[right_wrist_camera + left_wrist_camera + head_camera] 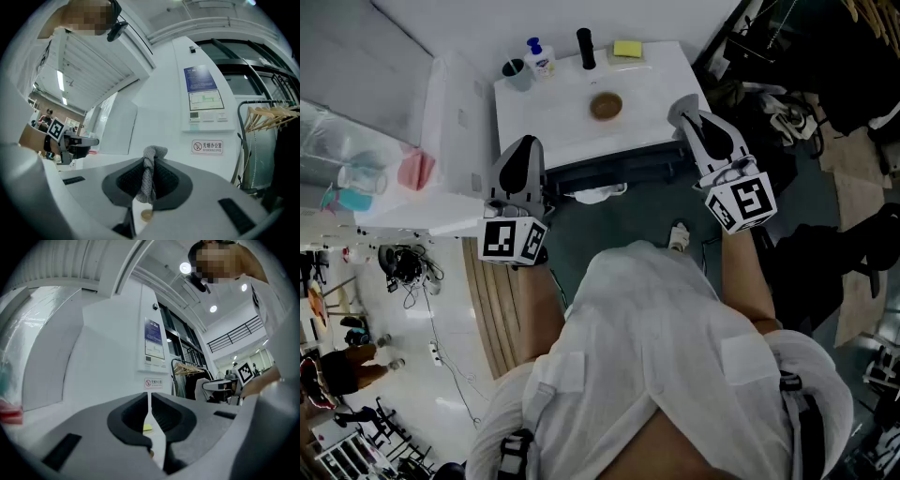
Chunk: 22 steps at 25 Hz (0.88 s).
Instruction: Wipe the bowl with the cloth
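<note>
In front of the person's chest, both arms are stretched forward with the two tools roughly level, aimed at 12 o'clock. The left gripper (524, 142) sits at about 11 o'clock, its fingers (127, 419) closed on each other with nothing between them. The right gripper (683, 105) is out at about 1 o'clock, reaching a little further, and it is clamped on a bunched grey cloth (149, 176) that pokes up above the tips.

Beyond them stands the white bench (546, 122), and the small brown bowl (606, 105) rests near its middle at 12 o'clock, apart from both tools. Along the far edge are a cup (517, 72), a pump bottle (541, 59), a black cylinder (585, 48) and a yellow sponge (628, 49).

As I read it, the cloth is in hand but no wiping has begun. The bowl has yet to be reached, probably steadied by the empty left tool, and rubbed with the cloth.
</note>
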Each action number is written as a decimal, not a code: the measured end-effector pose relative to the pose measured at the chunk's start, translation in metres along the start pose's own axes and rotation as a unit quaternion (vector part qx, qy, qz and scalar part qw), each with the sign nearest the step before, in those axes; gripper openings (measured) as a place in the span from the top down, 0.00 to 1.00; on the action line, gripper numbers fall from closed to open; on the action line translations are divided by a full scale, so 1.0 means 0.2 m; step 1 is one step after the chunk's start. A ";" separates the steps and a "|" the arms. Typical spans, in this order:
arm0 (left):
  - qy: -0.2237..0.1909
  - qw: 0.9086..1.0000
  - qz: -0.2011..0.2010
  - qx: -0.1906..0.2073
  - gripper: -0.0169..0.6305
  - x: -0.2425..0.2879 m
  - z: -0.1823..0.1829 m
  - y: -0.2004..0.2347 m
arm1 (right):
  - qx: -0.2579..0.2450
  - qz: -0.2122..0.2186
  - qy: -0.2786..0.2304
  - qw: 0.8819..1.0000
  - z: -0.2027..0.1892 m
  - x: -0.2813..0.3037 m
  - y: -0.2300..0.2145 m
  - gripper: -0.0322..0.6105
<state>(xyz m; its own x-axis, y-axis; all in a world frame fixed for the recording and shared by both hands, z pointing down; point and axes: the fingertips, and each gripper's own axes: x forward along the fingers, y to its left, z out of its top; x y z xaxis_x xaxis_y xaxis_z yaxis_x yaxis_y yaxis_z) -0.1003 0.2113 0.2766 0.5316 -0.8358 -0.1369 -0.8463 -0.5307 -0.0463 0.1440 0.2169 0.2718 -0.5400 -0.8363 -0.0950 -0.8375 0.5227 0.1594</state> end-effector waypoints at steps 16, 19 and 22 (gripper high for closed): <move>0.017 1.000 -0.010 0.007 0.93 -0.05 -0.04 -0.05 | 0.017 0.016 0.001 1.000 -0.02 -0.02 0.04 0.87; 0.021 1.000 -0.018 0.005 0.93 -0.07 -0.06 -0.05 | 0.030 0.023 0.008 0.999 -0.04 -0.01 0.08 0.87; 0.028 0.999 -0.026 0.000 0.93 -0.07 -0.10 -0.05 | 0.035 0.028 0.022 0.999 -0.07 0.01 0.11 0.87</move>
<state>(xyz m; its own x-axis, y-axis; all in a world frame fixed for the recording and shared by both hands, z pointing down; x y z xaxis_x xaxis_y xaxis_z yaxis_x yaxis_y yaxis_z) -0.0994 0.2253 0.2991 0.5765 -0.8134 -0.0783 -0.8171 -0.5741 -0.0523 0.1261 0.2237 0.2895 -0.5836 -0.8108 -0.0435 -0.8104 0.5782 0.0949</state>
